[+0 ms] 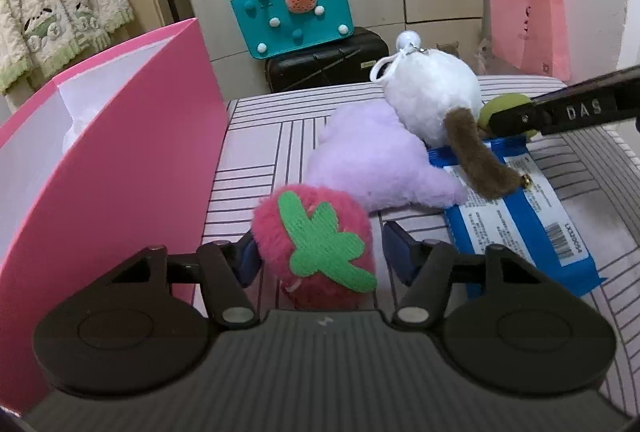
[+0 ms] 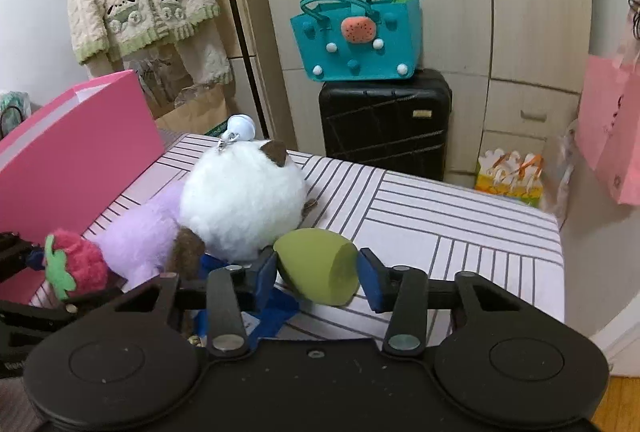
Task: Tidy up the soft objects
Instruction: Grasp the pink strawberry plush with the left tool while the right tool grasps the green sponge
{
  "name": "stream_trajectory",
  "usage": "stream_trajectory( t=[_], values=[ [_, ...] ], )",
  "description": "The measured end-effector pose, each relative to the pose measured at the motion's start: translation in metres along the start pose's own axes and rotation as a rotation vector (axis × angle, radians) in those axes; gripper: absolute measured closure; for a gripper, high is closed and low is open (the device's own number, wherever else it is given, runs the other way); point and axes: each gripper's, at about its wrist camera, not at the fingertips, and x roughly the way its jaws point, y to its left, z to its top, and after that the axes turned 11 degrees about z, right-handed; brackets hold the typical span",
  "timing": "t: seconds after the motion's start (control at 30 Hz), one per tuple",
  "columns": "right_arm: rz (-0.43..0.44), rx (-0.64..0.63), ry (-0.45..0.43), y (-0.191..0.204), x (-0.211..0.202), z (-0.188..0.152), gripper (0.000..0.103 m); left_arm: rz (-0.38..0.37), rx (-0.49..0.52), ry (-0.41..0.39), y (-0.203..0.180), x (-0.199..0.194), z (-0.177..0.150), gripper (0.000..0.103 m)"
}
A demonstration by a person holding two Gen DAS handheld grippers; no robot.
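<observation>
A pink plush strawberry (image 1: 316, 248) with a green felt leaf sits between the fingers of my left gripper (image 1: 320, 256); the jaws are wide and a gap shows on its right side. It also shows in the right wrist view (image 2: 78, 266). My right gripper (image 2: 318, 274) has a green egg-shaped sponge (image 2: 320, 266) between its fingers, touching the left pad, with a small gap at the right pad. A purple plush (image 1: 372, 163) and a white round plush (image 1: 434, 97) with brown ears lie on the striped table (image 2: 440, 224). A pink box (image 1: 100, 159) stands open at the left.
A blue snack packet (image 1: 520, 216) lies under the plush toys. Behind the table stand a black suitcase (image 2: 386, 119) with a teal bag (image 2: 356, 39) on top. A pink paper bag (image 1: 528, 27) hangs at the right.
</observation>
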Motion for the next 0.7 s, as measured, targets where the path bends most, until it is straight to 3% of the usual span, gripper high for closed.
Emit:
stream_trajectory(
  t=[0.13, 0.2, 0.4, 0.7],
  values=[
    [-0.007, 0.008, -0.022, 0.0, -0.005, -0.006, 0.056, 0.012, -0.013, 0.008, 0.001, 0.001, 0.001, 0.043],
    [-0.013, 0.019, -0.037, -0.001, -0.008, -0.007, 0.056, 0.006, -0.023, 0.008, 0.003, 0.002, 0.001, 0.062],
    [-0.039, 0.054, -0.079, 0.002, -0.025, -0.015, 0.057, 0.011, -0.021, 0.002, 0.004, -0.002, 0.0, 0.064],
    [-0.036, 0.07, -0.087, 0.02, -0.054, -0.028, 0.057, -0.052, -0.059, 0.008, 0.013, -0.019, -0.002, 0.064]
  ],
)
